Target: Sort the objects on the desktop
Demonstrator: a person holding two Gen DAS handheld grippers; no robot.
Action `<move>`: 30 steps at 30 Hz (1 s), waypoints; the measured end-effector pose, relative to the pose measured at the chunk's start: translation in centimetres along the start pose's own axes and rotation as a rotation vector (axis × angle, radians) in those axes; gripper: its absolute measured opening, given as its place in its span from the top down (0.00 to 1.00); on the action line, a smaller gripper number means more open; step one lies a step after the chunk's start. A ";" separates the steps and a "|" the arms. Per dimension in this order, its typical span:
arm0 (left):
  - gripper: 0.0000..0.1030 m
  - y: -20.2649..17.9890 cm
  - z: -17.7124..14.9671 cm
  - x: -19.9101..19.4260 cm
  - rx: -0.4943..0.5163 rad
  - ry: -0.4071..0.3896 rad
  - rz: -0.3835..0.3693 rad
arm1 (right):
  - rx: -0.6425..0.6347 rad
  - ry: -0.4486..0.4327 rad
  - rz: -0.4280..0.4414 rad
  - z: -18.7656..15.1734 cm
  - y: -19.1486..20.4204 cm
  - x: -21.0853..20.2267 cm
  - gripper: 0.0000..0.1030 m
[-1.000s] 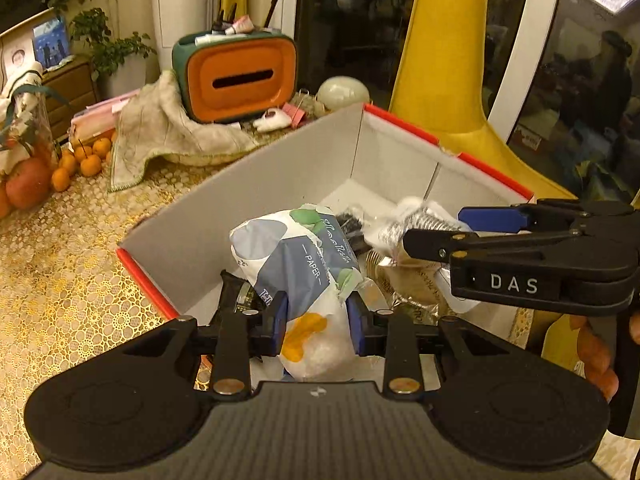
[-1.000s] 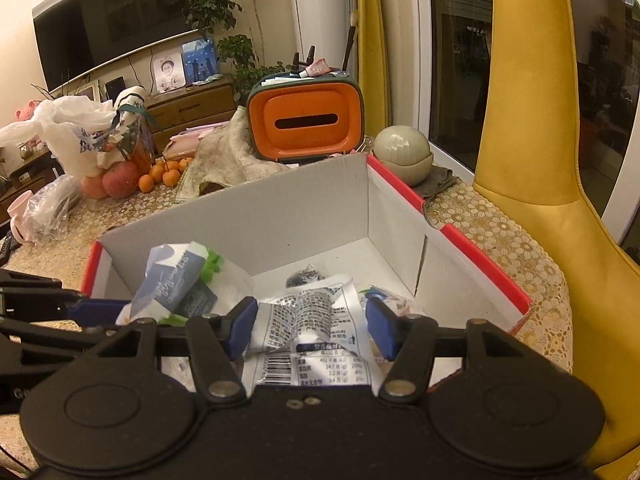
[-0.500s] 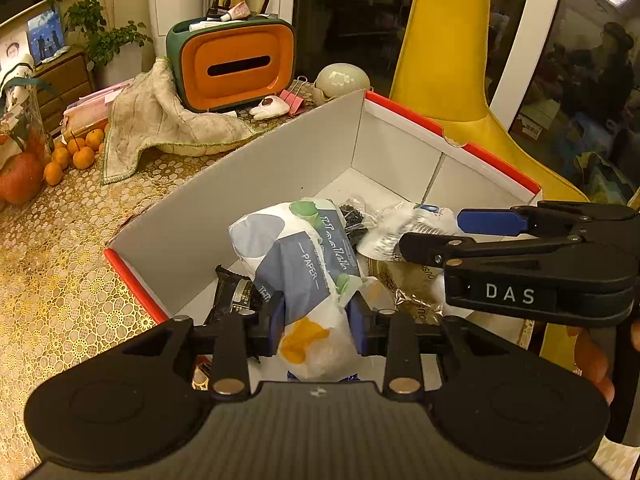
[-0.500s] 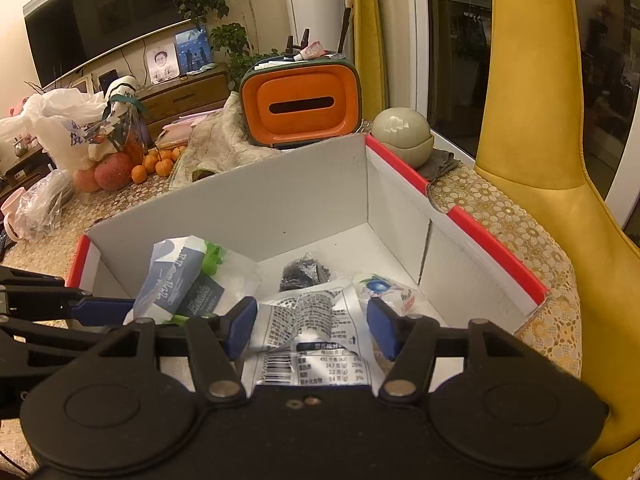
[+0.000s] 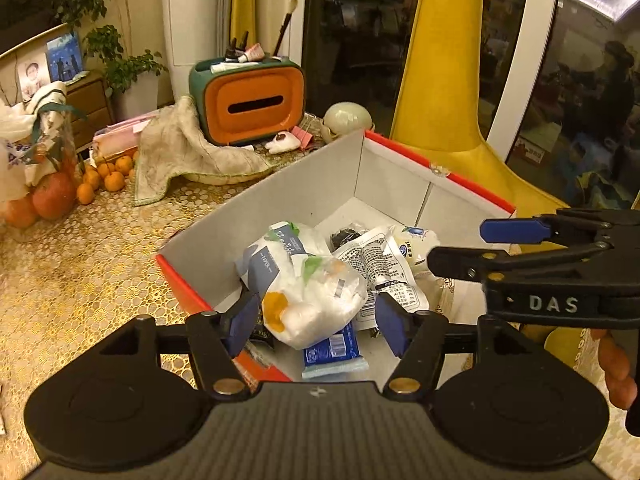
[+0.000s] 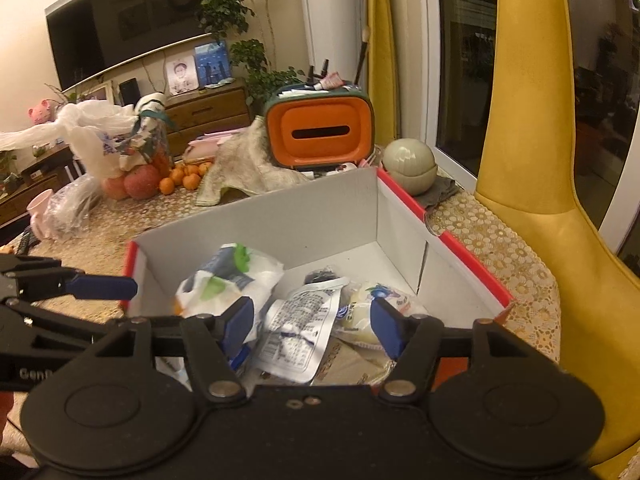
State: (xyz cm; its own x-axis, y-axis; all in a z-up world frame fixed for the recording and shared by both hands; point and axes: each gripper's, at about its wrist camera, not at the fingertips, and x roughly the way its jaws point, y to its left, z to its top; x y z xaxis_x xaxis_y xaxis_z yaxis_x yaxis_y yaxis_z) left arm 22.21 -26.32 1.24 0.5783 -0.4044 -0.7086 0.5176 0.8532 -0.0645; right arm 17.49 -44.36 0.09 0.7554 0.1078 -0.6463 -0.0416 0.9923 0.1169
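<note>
A white cardboard box with red edges [image 5: 288, 196] [image 6: 320, 216] stands on the table and holds several packets. A tissue pack in white, blue and green wrap [image 5: 304, 280] [image 6: 228, 280] lies loose in the box on the other items. My left gripper [image 5: 316, 320] is open above the box's near edge, its blue pads on either side of the pack and apart from it. My right gripper [image 6: 308, 324] is open and empty over the box, above a silver printed pouch [image 6: 300, 328]. It also shows in the left wrist view [image 5: 520, 248].
An orange and green tissue holder [image 5: 252, 104] stands behind the box with a beige cloth [image 5: 180, 152] beside it. Oranges and apples [image 5: 80, 188] lie at the left. A round beige jar [image 6: 408, 164] sits at the box's far corner. A yellow chair [image 6: 540, 160] stands right.
My left gripper has opened and let go of the tissue pack, which now lies in the box. Both grippers have pulled back and up from the box.
</note>
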 end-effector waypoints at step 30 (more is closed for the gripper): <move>0.18 -0.9 -5.7 -7.8 -0.038 -0.060 0.000 | -0.086 -0.036 0.047 -4.0 3.3 -9.0 0.28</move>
State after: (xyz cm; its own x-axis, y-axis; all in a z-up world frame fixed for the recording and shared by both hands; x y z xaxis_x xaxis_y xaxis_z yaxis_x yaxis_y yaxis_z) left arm 13.65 -22.03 2.77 0.6155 -0.4222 -0.6655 0.4942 0.8645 -0.0914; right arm 7.91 -41.77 3.25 0.7741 0.1541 -0.6140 -0.1329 0.9879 0.0803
